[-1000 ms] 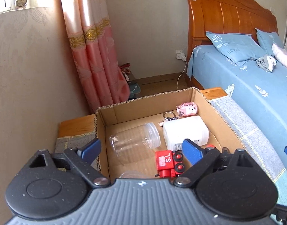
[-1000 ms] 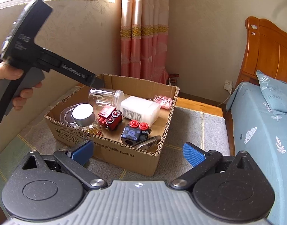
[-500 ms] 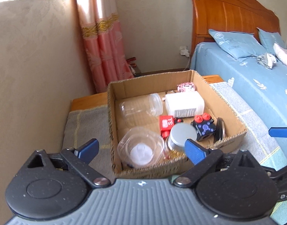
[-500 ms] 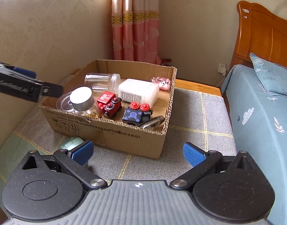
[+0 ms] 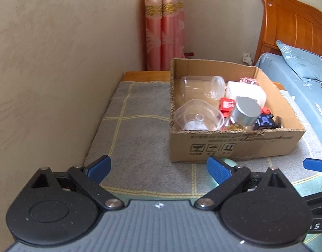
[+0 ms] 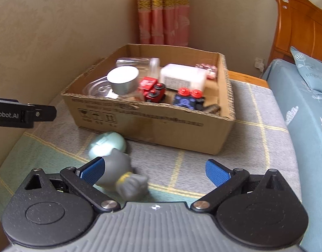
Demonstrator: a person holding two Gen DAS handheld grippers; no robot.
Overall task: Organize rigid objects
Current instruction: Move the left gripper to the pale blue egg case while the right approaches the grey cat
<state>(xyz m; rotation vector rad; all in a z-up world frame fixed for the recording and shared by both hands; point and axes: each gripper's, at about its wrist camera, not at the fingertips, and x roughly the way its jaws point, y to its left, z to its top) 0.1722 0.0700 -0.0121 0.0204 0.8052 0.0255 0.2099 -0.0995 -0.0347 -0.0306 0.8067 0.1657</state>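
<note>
A cardboard box (image 5: 236, 145) (image 6: 152, 124) sits on a grey blanket. It holds a clear jar (image 5: 199, 84), a clear lidded container (image 5: 197, 118), a silver-lidded jar (image 5: 245, 110) (image 6: 123, 79), a white box (image 6: 182, 77), red toys (image 6: 153, 88) and a dark blue toy (image 6: 187, 99). In front of the box lie a pale green oval case (image 6: 107, 141) and a grey figurine (image 6: 123, 174). My right gripper (image 6: 154, 170) is open just above the figurine. My left gripper (image 5: 159, 166) is open and empty, left of the box front.
A beige wall runs along the left. A pink curtain (image 5: 163, 27) hangs behind the box. A bed with blue sheets (image 6: 308, 109) and a wooden headboard (image 5: 291, 23) lies to the right. The grey blanket (image 5: 135, 130) has bare room left of the box.
Both grippers have pulled back from the box and dropped lower. The green case and the grey figurine have come into the right wrist view.
</note>
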